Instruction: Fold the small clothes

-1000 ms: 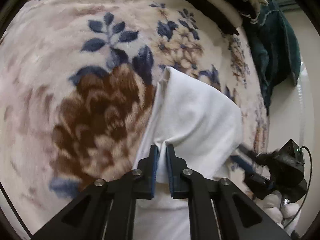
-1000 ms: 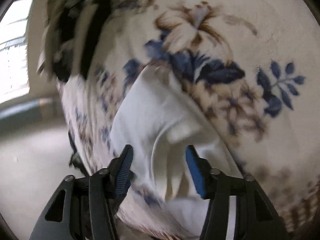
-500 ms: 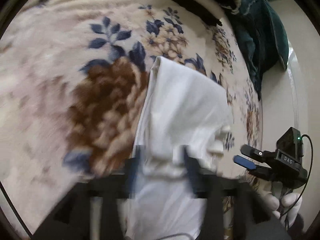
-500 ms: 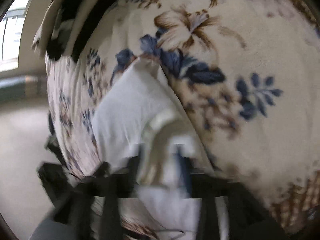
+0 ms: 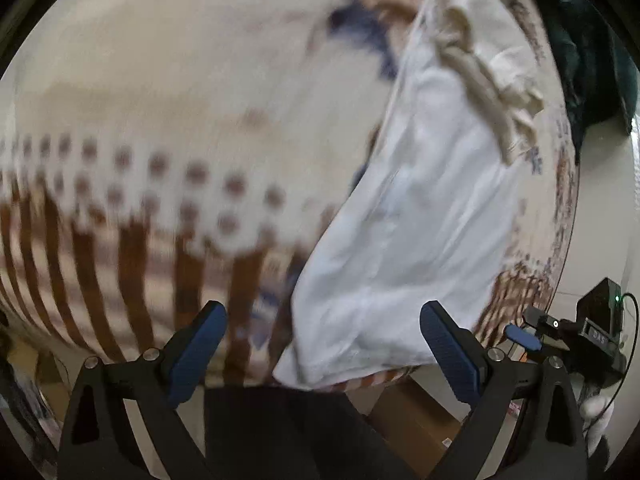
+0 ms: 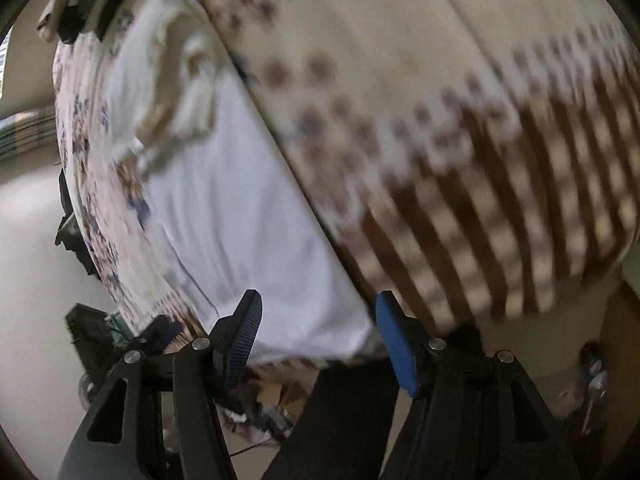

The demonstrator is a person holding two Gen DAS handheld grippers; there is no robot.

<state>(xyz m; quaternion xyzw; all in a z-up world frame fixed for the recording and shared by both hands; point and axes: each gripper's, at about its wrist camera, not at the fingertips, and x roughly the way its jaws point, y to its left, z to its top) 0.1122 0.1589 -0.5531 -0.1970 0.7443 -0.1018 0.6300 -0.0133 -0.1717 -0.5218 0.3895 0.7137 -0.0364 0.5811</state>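
Observation:
A white garment (image 5: 420,208) lies flat and long on the floral blanket (image 5: 180,100), with a bunched cream part (image 5: 480,76) at its far end. Its near end reaches the blanket's striped front edge. My left gripper (image 5: 322,344) is open and empty, pulled back just short of that near end. The same garment shows in the right wrist view (image 6: 240,208). My right gripper (image 6: 318,332) is open and empty at its near edge. The right gripper also shows at the right of the left wrist view (image 5: 560,332).
A dark teal cloth (image 5: 592,60) lies at the far right of the blanket. Black and cream clothes (image 6: 76,4) are piled at the far end. A cardboard box (image 5: 416,416) and clutter sit on the floor below the edge.
My left gripper let go of the white garment and opened wide. Both grippers pulled back toward the striped front edge. The garment now lies stretched out along the blanket.

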